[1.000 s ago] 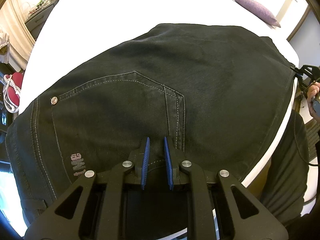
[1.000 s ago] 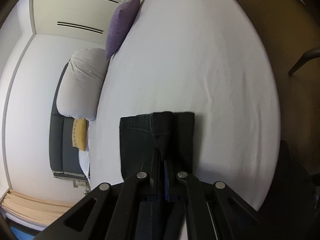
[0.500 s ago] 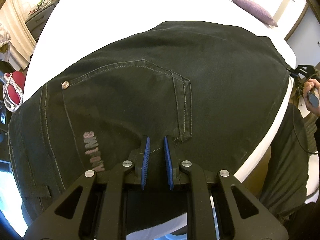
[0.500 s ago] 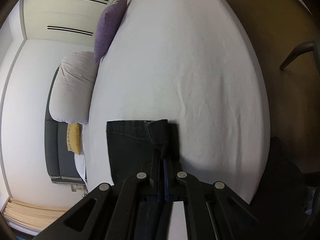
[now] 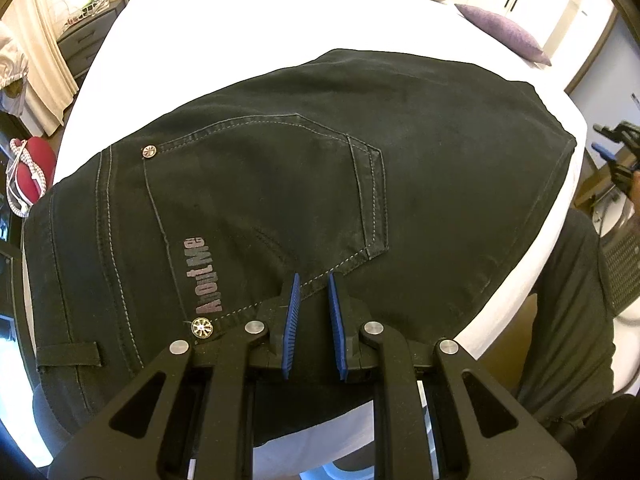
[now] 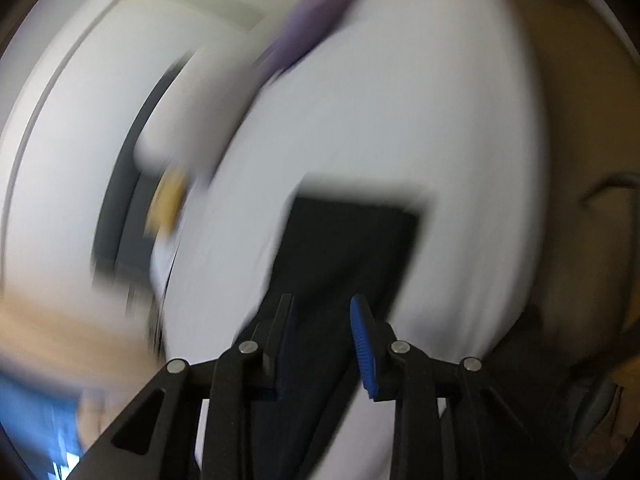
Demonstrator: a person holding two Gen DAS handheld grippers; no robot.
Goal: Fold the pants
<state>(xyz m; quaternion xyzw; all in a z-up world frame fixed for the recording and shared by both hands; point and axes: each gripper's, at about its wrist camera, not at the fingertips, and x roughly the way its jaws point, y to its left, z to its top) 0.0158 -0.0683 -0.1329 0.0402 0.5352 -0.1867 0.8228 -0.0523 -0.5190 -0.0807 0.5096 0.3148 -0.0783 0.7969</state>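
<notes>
Black denim pants (image 5: 304, 184) lie flat across the white bed (image 5: 248, 28) for folding, left tool (image 5: 313, 314) and right tool (image 6: 322, 344) both released.

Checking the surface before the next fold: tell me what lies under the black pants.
The black pants lie on a white bed sheet, visible all around them. Anything beneath the fabric itself is covered.

I read one marking: "AboutMe" in pinkish-grey letters on the pants (image 5: 320, 184), beside the back pocket (image 5: 264, 200).

One pair of black pants (image 5: 304, 184), one purple pillow (image 5: 504, 36), one white bed (image 5: 208, 24)
</notes>
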